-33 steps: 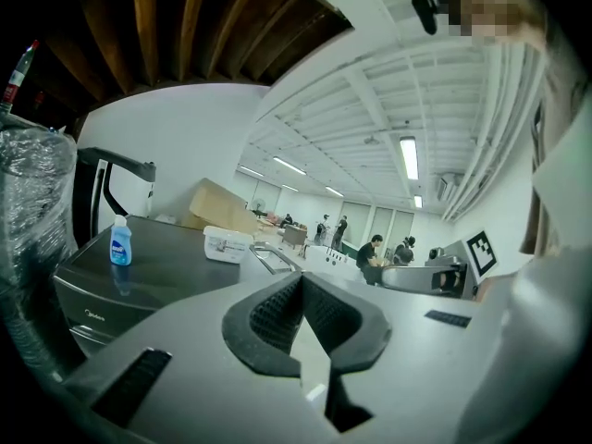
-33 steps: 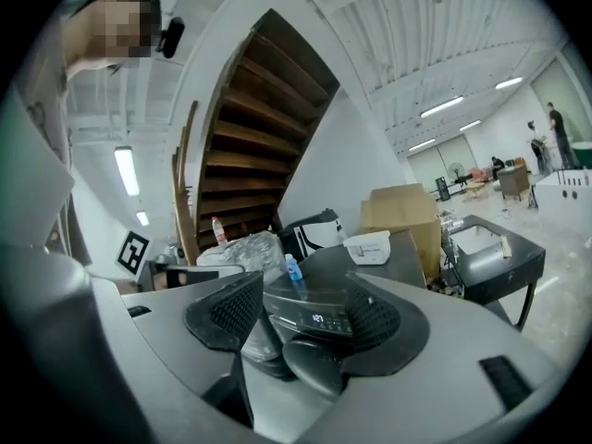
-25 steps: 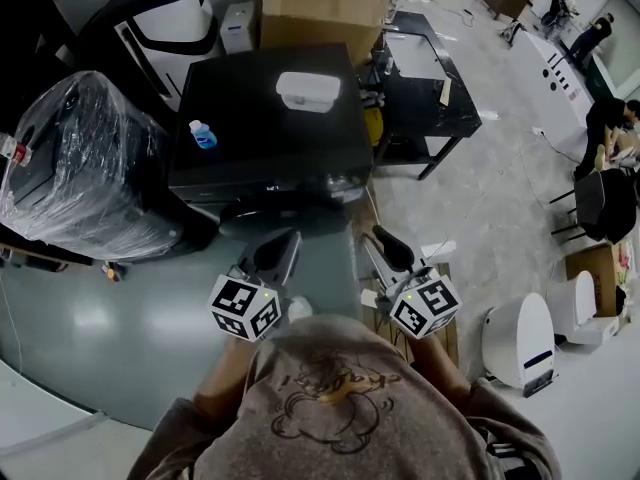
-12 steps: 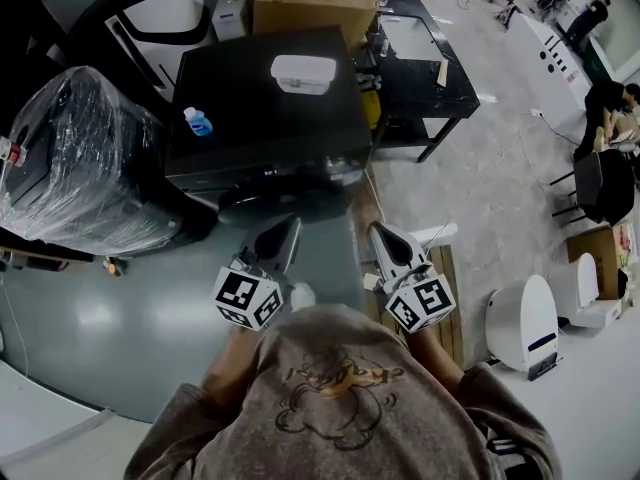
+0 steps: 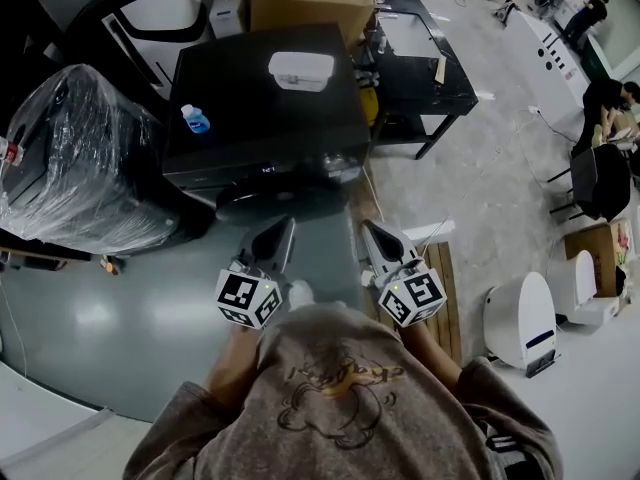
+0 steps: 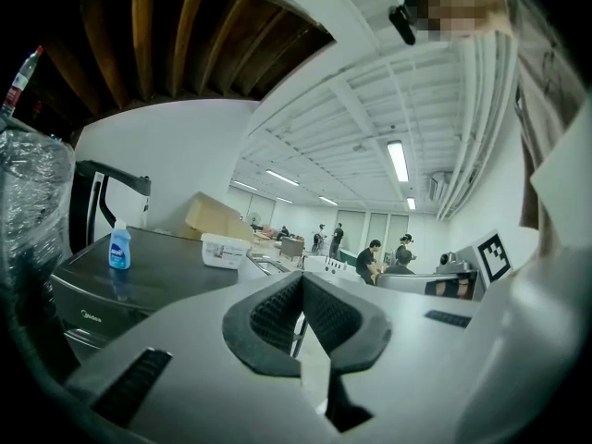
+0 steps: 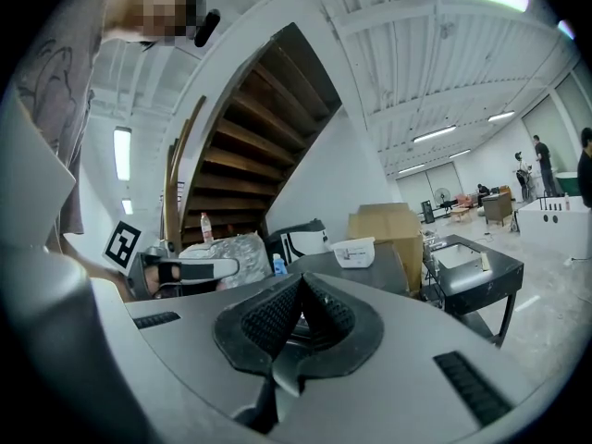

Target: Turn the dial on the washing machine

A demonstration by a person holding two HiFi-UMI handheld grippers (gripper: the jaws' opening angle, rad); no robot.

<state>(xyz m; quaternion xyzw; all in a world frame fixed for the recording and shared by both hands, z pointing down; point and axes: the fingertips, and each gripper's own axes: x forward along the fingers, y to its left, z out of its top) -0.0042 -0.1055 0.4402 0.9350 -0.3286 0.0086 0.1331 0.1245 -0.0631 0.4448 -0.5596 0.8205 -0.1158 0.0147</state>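
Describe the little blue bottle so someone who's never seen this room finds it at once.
Find the black washing machine right of the plastic-wrapped appliance. On its top, near the left edge, stands a small blue bottle with a white cap. Its only neighbour is a white box toward the back.

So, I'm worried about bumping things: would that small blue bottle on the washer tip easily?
Probably yes: the blue bottle stands upright, taller than wide, so a knock would likely topple it. It looks like small plastic, so probably light and unlikely to break. The washing machine top looks smooth, so it could slide.
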